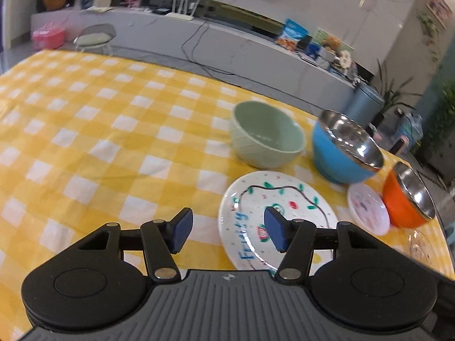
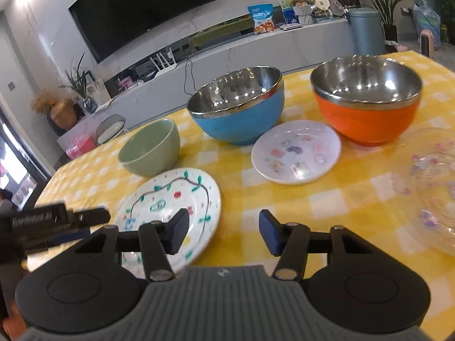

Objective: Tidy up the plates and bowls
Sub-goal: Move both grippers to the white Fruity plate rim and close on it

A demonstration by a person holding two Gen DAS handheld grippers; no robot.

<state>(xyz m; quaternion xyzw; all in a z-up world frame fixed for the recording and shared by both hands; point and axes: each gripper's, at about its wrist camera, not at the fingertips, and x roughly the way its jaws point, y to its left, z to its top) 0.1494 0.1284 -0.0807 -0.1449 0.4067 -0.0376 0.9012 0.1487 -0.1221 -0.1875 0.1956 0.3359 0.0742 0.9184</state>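
Plates and bowls sit on the yellow-checked surface point(image 1: 85, 119): the painted plate point(image 1: 256, 199) lies nearest, before the green bowl point(image 1: 266, 135). Left tongs point(image 1: 229, 231) and right tongs point(image 2: 224, 231) both gape wide, holding nothing.

Both claws, left claw point(image 1: 227, 231) and right claw point(image 2: 223, 233), look alike: black linkages, silver pivot screws, blue pads, ribbed grey housing

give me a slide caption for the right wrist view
Open right gripper faces green bowl, blue bowl, orange bowl and two plates.
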